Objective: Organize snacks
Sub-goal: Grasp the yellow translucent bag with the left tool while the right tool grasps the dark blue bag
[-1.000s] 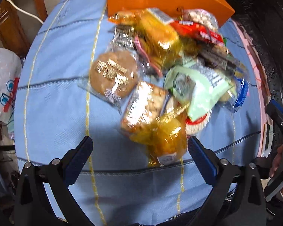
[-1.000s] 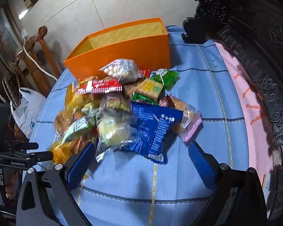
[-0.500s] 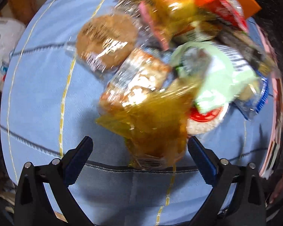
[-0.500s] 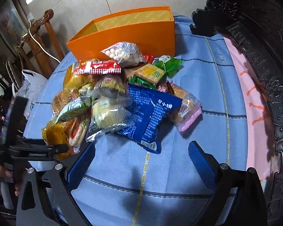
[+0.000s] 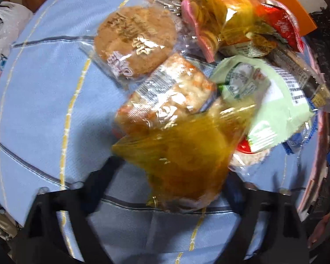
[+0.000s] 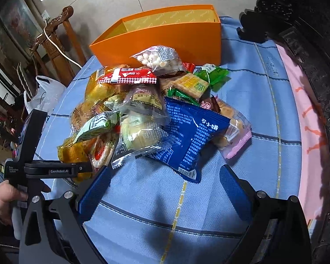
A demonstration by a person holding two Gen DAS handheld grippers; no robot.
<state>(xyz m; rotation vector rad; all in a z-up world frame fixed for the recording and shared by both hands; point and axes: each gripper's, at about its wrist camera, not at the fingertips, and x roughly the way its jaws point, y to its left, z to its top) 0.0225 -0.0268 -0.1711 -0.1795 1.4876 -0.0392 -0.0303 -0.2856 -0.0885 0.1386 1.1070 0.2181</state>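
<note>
Just yellow snack packet (image 5: 182, 160) between closing left hand-held gripper (image 5: 171, 176) jaws

Left wrist view looks straight down, close over the snack pile (image 5: 187, 92); right wrist view slants across it.

snack pile (image 6: 147, 114) before box (image 6: 165, 37)

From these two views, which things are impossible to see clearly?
- Left wrist view: the left gripper is motion-blurred; its jaws are closing around the yellow packet, contact unclear.
- Right wrist view: the orange box floor is hidden by its front wall.
- Right wrist view: the blue packet covers snacks beneath.
</note>
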